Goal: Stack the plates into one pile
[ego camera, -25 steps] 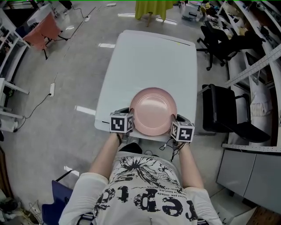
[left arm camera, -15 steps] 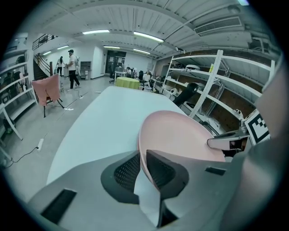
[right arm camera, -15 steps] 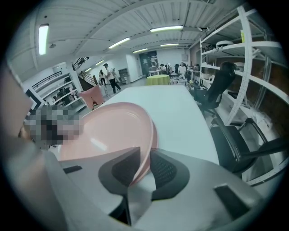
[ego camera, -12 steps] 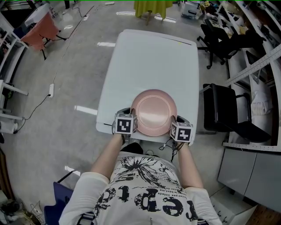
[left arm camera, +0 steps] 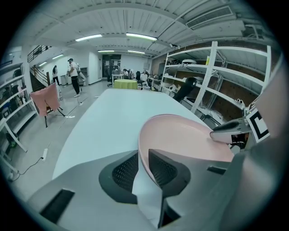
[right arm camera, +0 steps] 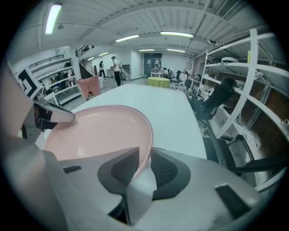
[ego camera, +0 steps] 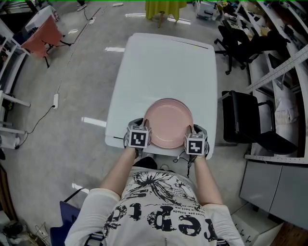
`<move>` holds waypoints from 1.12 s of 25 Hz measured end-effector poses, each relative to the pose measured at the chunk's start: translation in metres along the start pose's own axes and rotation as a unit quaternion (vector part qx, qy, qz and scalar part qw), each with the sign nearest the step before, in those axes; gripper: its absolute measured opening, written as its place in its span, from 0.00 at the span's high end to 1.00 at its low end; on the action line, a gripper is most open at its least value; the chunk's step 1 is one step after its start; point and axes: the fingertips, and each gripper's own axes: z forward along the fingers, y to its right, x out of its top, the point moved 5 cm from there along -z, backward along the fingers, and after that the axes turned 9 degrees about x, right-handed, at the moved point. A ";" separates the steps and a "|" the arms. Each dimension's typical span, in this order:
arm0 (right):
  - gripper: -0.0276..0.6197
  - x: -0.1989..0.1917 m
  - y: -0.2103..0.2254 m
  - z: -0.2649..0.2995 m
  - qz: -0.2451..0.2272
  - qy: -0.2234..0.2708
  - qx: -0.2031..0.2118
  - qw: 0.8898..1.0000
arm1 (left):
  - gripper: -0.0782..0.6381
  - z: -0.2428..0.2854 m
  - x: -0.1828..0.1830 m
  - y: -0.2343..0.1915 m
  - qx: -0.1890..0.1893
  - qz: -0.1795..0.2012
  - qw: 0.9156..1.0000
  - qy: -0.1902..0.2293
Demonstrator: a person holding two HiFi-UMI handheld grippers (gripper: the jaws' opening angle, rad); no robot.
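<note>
A pink plate rests on the white table close to its near edge; whether other plates lie under it I cannot tell. My left gripper is at the plate's left rim and my right gripper at its right rim. In the left gripper view the plate has its rim between the jaws of the left gripper, with a gap beside it. In the right gripper view the plate has its rim loose between the jaws of the right gripper. Both pairs of jaws have just been opening.
A black chair stands just right of the table and another black chair further back. A red-draped stand is at the far left, a yellow-covered table beyond the far end. Shelving lines the right side.
The plate looks slightly smaller and lower than before. Both marker cubes have shifted a little inward toward the plate, the left one also downward.
</note>
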 end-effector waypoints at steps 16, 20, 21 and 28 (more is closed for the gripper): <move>0.82 0.000 0.009 0.013 0.020 0.005 0.023 1.000 | 0.69 0.012 0.002 -0.008 -0.012 -0.020 1.000 -0.008; 0.81 0.001 0.012 0.014 0.017 0.004 0.026 1.000 | 0.69 0.012 0.004 -0.005 -0.002 -0.019 1.000 -0.007; 0.82 0.001 0.012 0.014 0.016 0.005 0.028 0.999 | 0.69 0.012 0.004 -0.005 0.001 -0.018 1.000 -0.007; 0.87 0.011 0.016 -0.005 0.013 0.048 0.022 0.999 | 0.70 -0.002 0.008 -0.008 0.009 -0.029 0.999 0.014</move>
